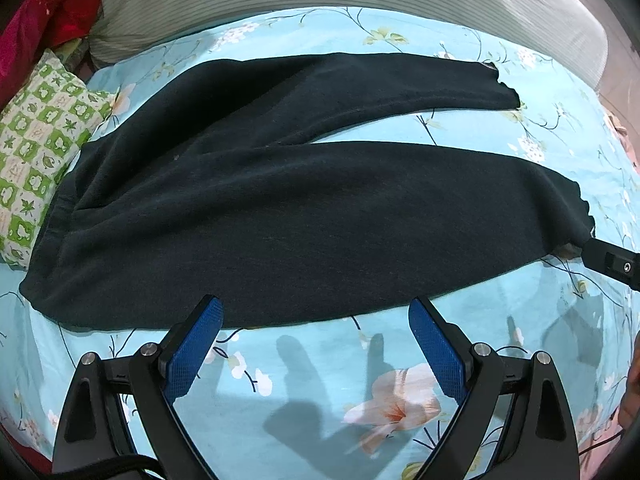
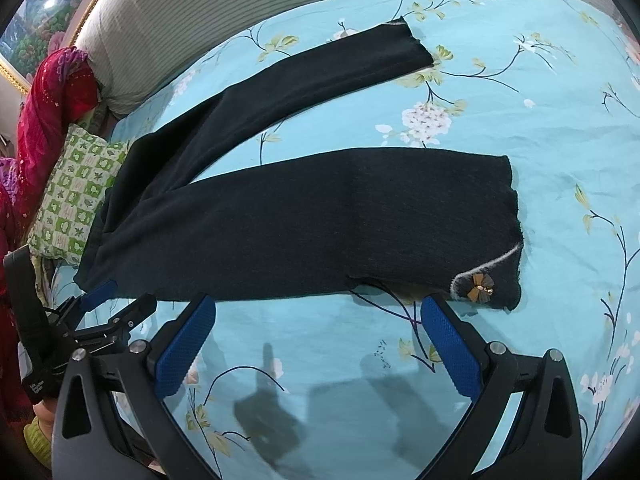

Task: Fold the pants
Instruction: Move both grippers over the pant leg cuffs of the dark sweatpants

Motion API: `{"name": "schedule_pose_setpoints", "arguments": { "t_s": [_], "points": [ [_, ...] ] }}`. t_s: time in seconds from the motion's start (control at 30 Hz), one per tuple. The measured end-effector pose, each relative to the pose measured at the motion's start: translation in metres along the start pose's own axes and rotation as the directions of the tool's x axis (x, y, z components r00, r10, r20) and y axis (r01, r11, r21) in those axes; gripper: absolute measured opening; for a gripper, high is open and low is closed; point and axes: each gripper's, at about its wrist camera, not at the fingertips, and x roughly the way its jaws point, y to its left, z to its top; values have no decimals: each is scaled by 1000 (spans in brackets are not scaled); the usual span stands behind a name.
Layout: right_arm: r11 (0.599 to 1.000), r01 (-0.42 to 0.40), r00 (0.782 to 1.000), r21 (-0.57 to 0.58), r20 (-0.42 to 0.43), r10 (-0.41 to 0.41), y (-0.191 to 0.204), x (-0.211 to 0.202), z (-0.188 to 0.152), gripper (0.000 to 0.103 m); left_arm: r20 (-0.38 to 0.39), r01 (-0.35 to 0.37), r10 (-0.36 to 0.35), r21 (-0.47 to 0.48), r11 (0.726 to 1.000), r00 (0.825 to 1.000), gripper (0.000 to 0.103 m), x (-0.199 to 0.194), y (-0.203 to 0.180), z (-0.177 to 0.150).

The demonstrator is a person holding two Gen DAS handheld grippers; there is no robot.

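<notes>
Dark pants [image 1: 280,208] spread flat on a floral bed sheet [image 1: 312,380], legs splayed apart, no fold made yet. Left gripper [image 1: 316,312] and right gripper [image 2: 320,312] both poised at the near edge, fingers wide apart, holding nothing. Next, likely: pinching the near leg's edge and carrying it over onto the far leg.

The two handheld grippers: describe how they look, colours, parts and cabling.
The left gripper and the right gripper match: black plastic frames, two fingers faced with blue textured pads, and round silver pivot bolts. A black cable trails beneath the left one.
</notes>
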Motion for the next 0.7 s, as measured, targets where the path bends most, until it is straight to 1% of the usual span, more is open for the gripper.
{"name": "schedule_pose_setpoints", "arguments": {
  "t_s": [0.7],
  "points": [
    [1000,-1,1000,10,-3,1,-8,1,3,102,-6,6,-6,9,1000,1000,95,3,1,4]
  ]
}}
